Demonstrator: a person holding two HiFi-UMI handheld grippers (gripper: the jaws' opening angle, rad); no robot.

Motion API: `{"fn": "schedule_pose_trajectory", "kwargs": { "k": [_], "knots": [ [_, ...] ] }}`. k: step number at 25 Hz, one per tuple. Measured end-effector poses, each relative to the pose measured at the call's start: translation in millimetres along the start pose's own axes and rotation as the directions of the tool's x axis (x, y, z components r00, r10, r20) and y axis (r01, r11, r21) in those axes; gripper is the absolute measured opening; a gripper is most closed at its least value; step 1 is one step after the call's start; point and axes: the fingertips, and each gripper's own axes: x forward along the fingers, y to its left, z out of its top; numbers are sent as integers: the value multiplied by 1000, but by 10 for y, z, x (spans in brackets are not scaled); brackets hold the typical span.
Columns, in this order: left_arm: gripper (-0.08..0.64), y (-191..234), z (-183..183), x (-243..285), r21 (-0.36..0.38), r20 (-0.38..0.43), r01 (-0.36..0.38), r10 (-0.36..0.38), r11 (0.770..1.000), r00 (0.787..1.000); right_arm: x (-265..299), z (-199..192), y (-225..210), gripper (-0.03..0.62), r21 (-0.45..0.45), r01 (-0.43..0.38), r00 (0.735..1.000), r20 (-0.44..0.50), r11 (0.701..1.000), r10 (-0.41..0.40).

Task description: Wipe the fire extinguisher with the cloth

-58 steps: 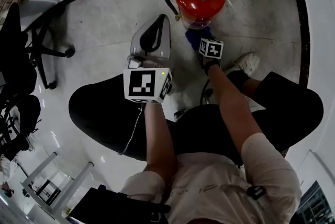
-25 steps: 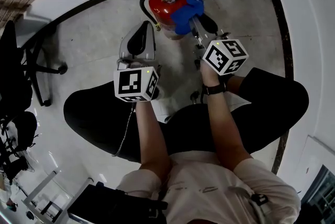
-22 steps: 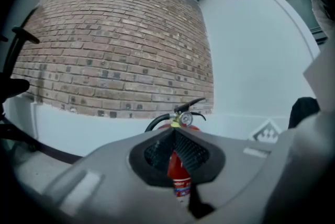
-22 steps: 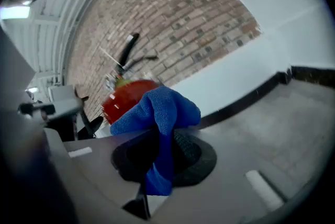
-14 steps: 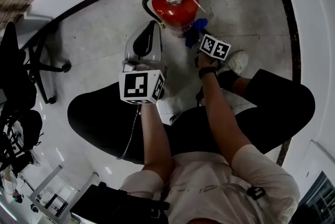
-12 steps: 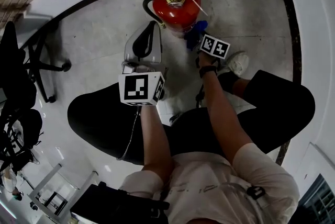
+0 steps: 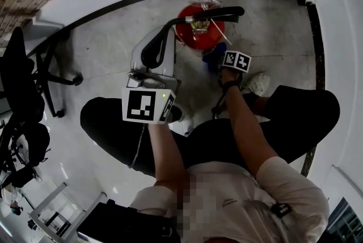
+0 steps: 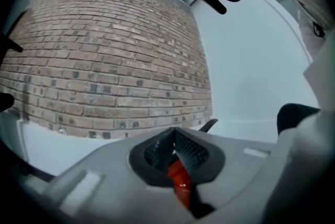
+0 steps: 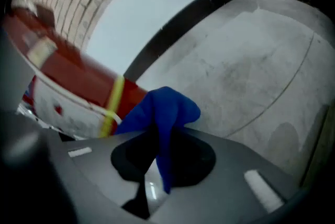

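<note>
Right gripper [image 9: 159, 144] is clamped on a blue cloth [image 9: 166, 105], which bunches up out of the jaws and hangs down between them. Just ahead of that gripper and a little to its left stands the red fire extinguisher [image 9: 73, 79]. The cloth's bunched end sits at the cylinder's lower side beside a yellow band [image 9: 112, 100] and looks to be touching it.

From above, this gripper reaches low, its marker cube [image 7: 237, 60] just short of the extinguisher's base, with the person's pale shoe [image 7: 258, 83] close behind it.

Left gripper [image 8: 174, 139] is held higher on the cylinder's other side, its two jaws meeting at the tips with nothing caught between them. A sliver of red shows through the gap below the tips. Its nose lies close to the black hose [image 7: 170, 21], though I cannot tell if they touch. Beyond its jaws rises a brick wall [image 8: 104, 60] with a white base. Well off to its left, a black office chair [image 7: 28, 77] stands on the grey floor [image 7: 113, 49].
</note>
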Motion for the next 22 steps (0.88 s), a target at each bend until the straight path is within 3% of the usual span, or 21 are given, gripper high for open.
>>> {"fn": "schedule_pose_trajectory", "kwargs": {
  "k": [3,6,9,11,14,16,17,18,20,22],
  "knots": [
    [2,44,178,29,17,5,14,-14,1000,1000,-669,637,512,57,9,-174,970,174,985,170],
    [2,74,350,90,39,37,29,-30,999,999,-1426,1183,1212,58,-48,-382,885,268,923,380],
    [2,106,520,81,24,61,7,-8,1000,998,-2111,1440,1855,58,-113,-527,805,254,843,537],
    [2,111,596,62,7,77,-3,2,1000,997,-2401,1469,2108,58,-115,-585,774,214,803,595],
    [2,110,598,23,-22,90,-10,12,1000,996,-2481,1406,2223,58,-101,-673,713,174,732,679],
    [2,101,547,12,-42,73,-24,27,999,997,-2411,1387,2198,57,-36,-738,653,214,674,726],
    [2,87,519,9,-50,58,-30,33,998,998,-2353,1382,2154,57,-17,-748,642,233,663,730],
    [2,73,491,12,-55,46,-34,37,998,998,-2266,1377,2082,57,-20,-734,657,235,679,716],
    [2,64,444,42,-54,36,-35,37,998,999,-1984,1349,1896,57,-73,-643,741,192,763,643],
    [2,82,393,81,-47,27,-37,38,998,999,-1619,1259,1655,57,-63,-554,816,154,830,557]
  ]
}}
